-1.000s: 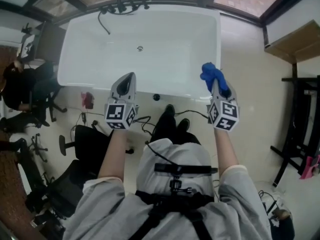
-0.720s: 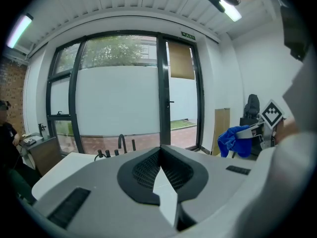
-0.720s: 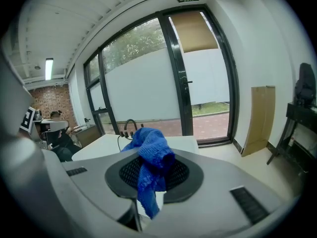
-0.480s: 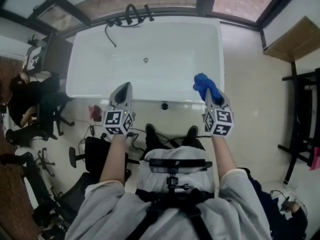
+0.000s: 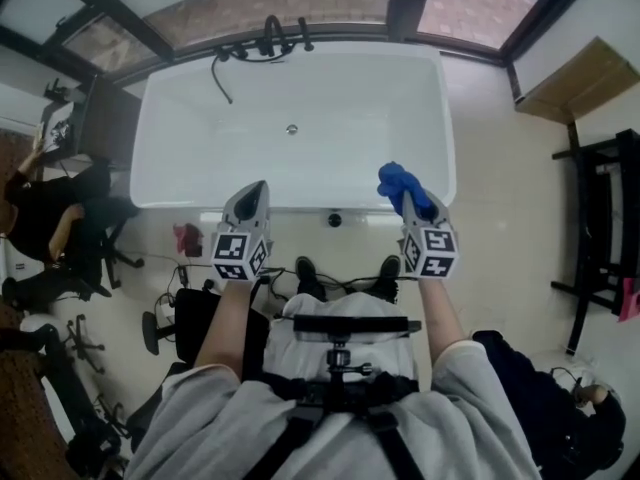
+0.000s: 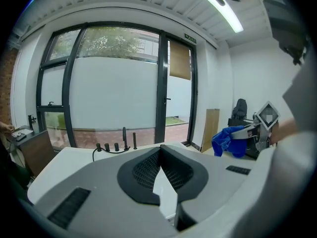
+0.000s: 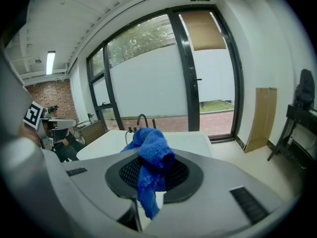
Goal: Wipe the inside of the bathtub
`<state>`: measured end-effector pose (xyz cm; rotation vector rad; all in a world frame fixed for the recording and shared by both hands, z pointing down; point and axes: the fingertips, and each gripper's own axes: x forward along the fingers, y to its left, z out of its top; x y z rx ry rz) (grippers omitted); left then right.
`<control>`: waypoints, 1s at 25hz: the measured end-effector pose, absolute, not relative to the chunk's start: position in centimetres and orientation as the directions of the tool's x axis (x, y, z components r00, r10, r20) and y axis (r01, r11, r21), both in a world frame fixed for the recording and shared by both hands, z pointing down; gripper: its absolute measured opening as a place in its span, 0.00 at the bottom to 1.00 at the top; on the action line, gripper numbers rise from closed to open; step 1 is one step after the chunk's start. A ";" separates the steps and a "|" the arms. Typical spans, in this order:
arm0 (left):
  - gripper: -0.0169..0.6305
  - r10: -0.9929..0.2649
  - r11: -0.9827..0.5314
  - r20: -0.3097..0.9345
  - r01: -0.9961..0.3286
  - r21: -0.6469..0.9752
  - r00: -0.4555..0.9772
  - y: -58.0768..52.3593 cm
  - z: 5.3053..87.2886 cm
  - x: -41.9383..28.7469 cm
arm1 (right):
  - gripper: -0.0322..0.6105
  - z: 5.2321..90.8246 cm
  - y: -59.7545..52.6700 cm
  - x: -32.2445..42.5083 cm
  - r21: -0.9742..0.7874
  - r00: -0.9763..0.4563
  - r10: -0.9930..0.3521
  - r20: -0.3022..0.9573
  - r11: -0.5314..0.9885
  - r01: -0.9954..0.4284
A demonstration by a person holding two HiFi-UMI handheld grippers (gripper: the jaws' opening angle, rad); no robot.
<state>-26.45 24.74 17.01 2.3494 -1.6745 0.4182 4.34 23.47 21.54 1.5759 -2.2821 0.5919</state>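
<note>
The white bathtub (image 5: 300, 78) lies ahead in the head view, with black taps (image 5: 270, 38) at its far end and a drain (image 5: 292, 129) in its floor. My right gripper (image 5: 400, 190) is shut on a blue cloth (image 5: 396, 181) (image 7: 148, 167), held above the tub's near right rim. My left gripper (image 5: 256, 194) is shut with nothing in it, its tips meeting over the near left rim. From the left gripper view the blue cloth (image 6: 230, 140) shows at the right.
A person (image 5: 45, 203) sits on office chairs at the left. Dark shelving (image 5: 600, 228) and a wooden panel (image 5: 570, 88) stand at the right. Glass doors (image 6: 114, 88) run behind the tub. Cables (image 5: 190, 258) lie on the floor by my feet.
Both grippers and my body have come closer to the tub's near rim. The cloth stays clamped in the right gripper.
</note>
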 end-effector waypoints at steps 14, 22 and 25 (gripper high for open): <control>0.03 -0.887 -0.282 0.369 -0.958 0.044 0.278 27.3 18.3 -29.8 | 0.15 21.9 24.1 0.9 -0.125 -0.368 -0.787 0.496 0.354 -0.927; 0.03 -0.890 -0.278 0.362 -0.959 0.052 0.278 27.5 18.3 -29.1 | 0.15 21.8 24.4 2.1 -0.115 -0.361 -0.790 0.496 0.352 -0.929; 0.03 -0.890 -0.281 0.360 -0.959 0.049 0.279 27.6 18.1 -28.7 | 0.15 21.7 24.5 2.8 -0.110 -0.354 -0.795 0.493 0.347 -0.931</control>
